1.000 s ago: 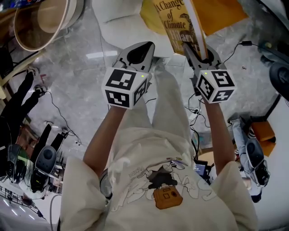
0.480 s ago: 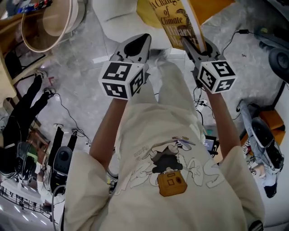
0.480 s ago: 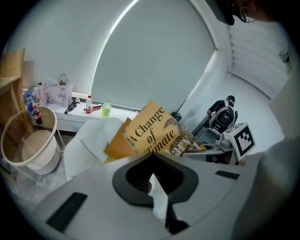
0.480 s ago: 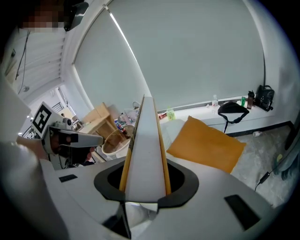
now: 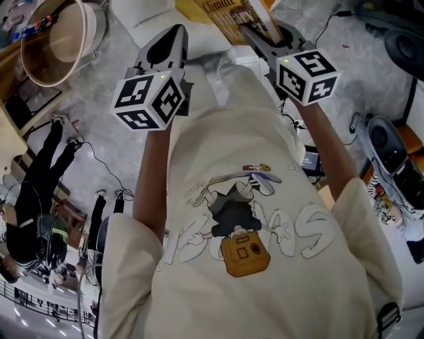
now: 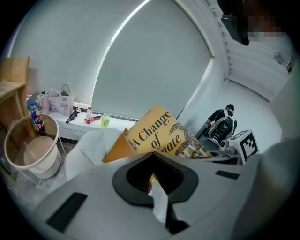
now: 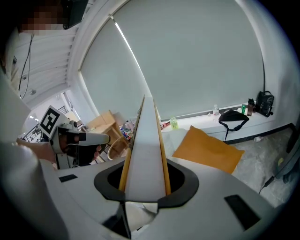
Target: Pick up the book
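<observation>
The book (image 5: 228,12) is a yellow paperback with "A Change of Climate" on its cover (image 6: 161,133). My right gripper (image 5: 260,36) is shut on it, and it is held up in the air. In the right gripper view the book's edge (image 7: 145,154) runs straight up between the jaws, page edges toward the camera. My left gripper (image 5: 173,40) hangs left of the book, apart from it, with its jaws together and nothing held. From the left gripper view the right gripper's marker cube (image 6: 246,144) shows just past the book.
A round beige basket (image 5: 59,36) stands at the far left. A white cushion (image 6: 91,147) and an orange cushion (image 7: 208,150) lie below the book. Cables and black gear (image 5: 33,192) litter the floor. Bottles line a low sill (image 6: 89,115).
Both grippers have risen, the right one carrying the book up with it. The left gripper has drifted left in the head view; the floor looks farther away.
</observation>
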`<action>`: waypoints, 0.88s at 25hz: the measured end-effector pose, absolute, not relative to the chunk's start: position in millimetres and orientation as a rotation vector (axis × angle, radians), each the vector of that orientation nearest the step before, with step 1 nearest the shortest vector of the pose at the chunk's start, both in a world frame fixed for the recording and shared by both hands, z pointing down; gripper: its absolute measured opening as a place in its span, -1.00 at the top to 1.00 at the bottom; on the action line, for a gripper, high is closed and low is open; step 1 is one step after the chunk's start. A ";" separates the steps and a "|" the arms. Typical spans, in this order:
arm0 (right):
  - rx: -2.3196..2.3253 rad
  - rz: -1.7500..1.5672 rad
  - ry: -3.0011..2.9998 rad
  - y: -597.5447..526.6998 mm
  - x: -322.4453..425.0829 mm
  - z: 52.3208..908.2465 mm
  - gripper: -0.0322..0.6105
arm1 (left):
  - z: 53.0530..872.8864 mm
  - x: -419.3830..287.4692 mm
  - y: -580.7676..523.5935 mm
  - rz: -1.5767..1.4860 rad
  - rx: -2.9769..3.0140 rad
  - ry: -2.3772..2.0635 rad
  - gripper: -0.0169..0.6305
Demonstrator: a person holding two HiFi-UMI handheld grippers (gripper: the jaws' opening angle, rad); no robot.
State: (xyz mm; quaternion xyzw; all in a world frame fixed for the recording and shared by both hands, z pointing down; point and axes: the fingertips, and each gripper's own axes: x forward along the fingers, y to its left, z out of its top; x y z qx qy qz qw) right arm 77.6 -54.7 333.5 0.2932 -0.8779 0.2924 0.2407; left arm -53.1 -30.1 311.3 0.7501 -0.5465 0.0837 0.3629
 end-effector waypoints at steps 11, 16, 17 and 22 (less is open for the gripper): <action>0.816 0.778 -2.502 -44.5 92.2 296.9 0.43 | 271.6 -23.3 -26.2 0.202 2.010 -1.429 0.93; 0.847 0.753 -2.547 -43.9 106.5 276.0 0.43 | 253.5 -1.8 -14.0 0.226 2.055 -1.413 0.93; 0.853 0.754 -2.558 -43.3 111.3 270.3 0.43 | 248.9 3.3 -12.8 0.237 2.072 -1.415 0.93; 0.882 0.741 -2.621 -42.9 138.2 243.8 0.43 | 228.9 34.4 -15.3 0.230 2.153 -1.426 0.93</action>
